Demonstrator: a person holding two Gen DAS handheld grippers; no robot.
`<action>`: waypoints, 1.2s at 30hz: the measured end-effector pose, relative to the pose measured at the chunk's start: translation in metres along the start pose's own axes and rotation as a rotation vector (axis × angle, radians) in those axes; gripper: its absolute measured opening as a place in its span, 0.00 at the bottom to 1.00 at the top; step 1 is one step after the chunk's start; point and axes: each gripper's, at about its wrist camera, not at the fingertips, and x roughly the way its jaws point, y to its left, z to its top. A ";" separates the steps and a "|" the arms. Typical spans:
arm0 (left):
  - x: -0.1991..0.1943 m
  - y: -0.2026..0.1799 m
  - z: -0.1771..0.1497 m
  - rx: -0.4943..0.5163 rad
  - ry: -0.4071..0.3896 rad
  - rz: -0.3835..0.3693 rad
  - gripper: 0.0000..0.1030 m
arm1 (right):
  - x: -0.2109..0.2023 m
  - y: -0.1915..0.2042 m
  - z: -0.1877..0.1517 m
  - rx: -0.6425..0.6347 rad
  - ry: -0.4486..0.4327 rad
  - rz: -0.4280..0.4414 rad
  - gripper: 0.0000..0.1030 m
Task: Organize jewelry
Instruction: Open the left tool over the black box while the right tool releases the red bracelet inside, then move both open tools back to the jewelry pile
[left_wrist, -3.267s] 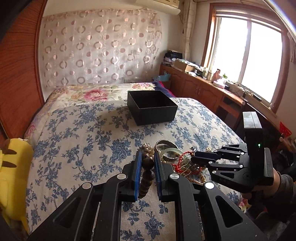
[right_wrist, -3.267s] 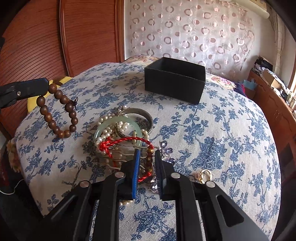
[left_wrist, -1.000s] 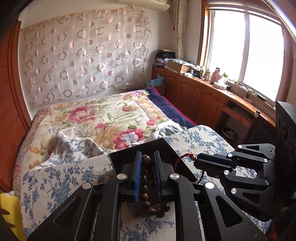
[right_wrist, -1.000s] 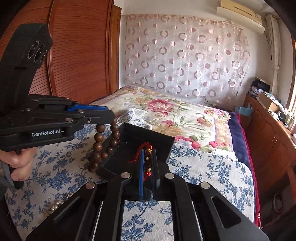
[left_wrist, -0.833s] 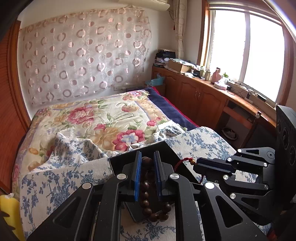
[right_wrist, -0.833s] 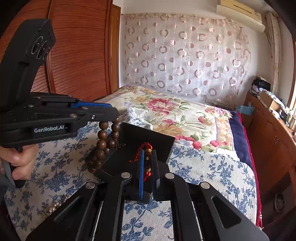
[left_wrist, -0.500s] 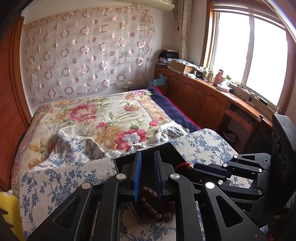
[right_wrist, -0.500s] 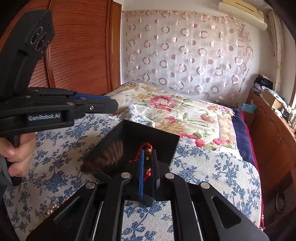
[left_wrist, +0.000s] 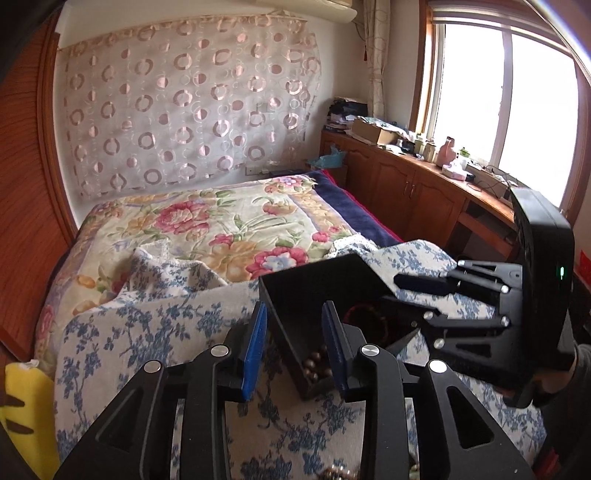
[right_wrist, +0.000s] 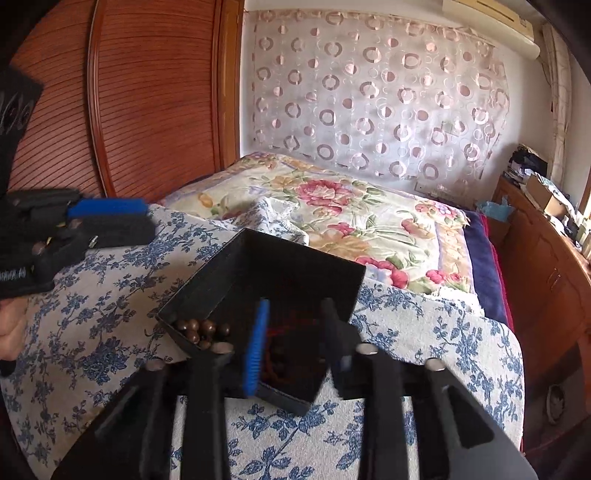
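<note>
A black open box (left_wrist: 325, 291) (right_wrist: 280, 273) sits on the blue-flowered bedspread. Brown wooden beads (left_wrist: 314, 365) (right_wrist: 201, 330) lie in its near corner. A red cord bracelet (left_wrist: 364, 314) (right_wrist: 291, 325) lies inside too, dim and partly hidden. My left gripper (left_wrist: 293, 343) is open and empty, its fingers either side of the box's near wall; it also shows at the left of the right wrist view (right_wrist: 110, 221). My right gripper (right_wrist: 295, 339) is open and empty over the box; it shows in the left wrist view (left_wrist: 424, 291) at the box's right side.
The blue-flowered bedspread (right_wrist: 424, 332) covers the near bed, with a pink-flowered quilt (left_wrist: 221, 225) behind. A few beads of other jewelry (left_wrist: 340, 472) show at the bottom edge. A yellow plush (left_wrist: 22, 406) lies at the left. Wooden cabinets (left_wrist: 417, 192) line the right wall.
Both grippers have opened. The brown bead bracelet dropped from the left gripper into the box, then the red cord bracelet dropped from the right gripper into it.
</note>
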 end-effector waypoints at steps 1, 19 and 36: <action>-0.002 0.000 -0.004 -0.001 0.003 0.000 0.29 | -0.003 0.000 -0.002 0.003 -0.004 -0.005 0.34; -0.066 -0.028 -0.092 0.002 0.032 -0.016 0.31 | -0.084 0.041 -0.092 0.100 0.014 0.028 0.34; -0.077 -0.031 -0.139 -0.037 0.077 -0.013 0.35 | -0.082 0.056 -0.138 0.222 0.128 0.127 0.34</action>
